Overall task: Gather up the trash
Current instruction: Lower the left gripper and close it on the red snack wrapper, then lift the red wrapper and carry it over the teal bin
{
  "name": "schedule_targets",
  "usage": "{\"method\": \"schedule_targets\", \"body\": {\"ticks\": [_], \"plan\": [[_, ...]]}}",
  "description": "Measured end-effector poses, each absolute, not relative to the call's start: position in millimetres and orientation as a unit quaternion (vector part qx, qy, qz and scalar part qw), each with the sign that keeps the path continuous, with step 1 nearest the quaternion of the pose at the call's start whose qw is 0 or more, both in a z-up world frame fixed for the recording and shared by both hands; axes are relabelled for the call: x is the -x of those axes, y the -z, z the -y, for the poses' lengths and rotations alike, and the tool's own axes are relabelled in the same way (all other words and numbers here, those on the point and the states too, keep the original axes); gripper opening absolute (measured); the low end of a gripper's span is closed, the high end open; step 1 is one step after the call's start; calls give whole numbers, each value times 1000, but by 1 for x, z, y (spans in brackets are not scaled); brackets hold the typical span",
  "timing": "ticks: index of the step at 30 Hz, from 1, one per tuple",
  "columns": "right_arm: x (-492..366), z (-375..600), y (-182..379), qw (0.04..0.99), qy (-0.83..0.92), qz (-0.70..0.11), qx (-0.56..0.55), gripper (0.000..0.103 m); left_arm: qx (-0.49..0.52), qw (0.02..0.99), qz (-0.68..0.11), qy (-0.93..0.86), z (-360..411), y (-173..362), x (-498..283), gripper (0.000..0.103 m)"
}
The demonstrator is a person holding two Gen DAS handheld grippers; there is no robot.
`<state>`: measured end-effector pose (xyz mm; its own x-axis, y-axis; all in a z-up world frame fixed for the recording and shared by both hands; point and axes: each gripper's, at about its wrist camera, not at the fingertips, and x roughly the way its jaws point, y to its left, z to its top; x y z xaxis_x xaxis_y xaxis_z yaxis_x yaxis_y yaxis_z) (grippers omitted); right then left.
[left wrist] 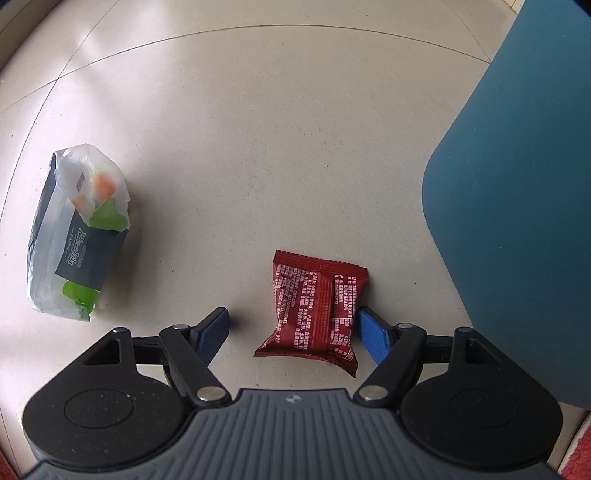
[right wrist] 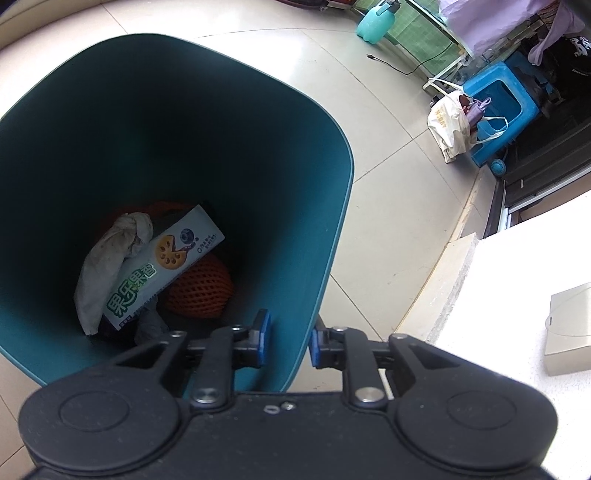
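Note:
A red snack wrapper [left wrist: 316, 308] lies flat on the tiled floor. My left gripper [left wrist: 293, 319] is open, low over the floor, with the wrapper between its blue pads; the right pad [left wrist: 373, 334] touches the wrapper's edge. A tissue pack in a clear bag [left wrist: 79, 236] lies to the left. My right gripper [right wrist: 288, 338] straddles the near right wall of the teal trash bin [right wrist: 325, 229], one pad inside and one outside, seemingly shut on the wall. Inside the bin lie a white snack box [right wrist: 162, 267], crumpled paper [right wrist: 110, 258] and orange foam netting [right wrist: 199, 291].
The teal bin's outer wall [left wrist: 517, 206] stands right of the wrapper. In the right wrist view, a white ledge [right wrist: 517, 295] with a beige box [right wrist: 570, 328] is at right; a blue stool [right wrist: 502, 103], a tote bag [right wrist: 448, 127] and a teal sprayer bottle [right wrist: 375, 22] stand beyond.

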<state>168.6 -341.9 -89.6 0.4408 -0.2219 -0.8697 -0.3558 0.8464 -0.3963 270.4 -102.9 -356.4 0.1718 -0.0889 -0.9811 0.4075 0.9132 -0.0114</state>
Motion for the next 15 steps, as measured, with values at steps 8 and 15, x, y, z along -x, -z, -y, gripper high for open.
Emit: {"method": "schedule_targets", "body": {"ticks": [8,15], "plan": [[-168,343,90,806,-40,-526,269,20,-119,761,-623,136,101,337,-265,40],[-168,346,89,811,-40,-522,260,19,-104,770,-617,122,96,296,-257,40]]}}
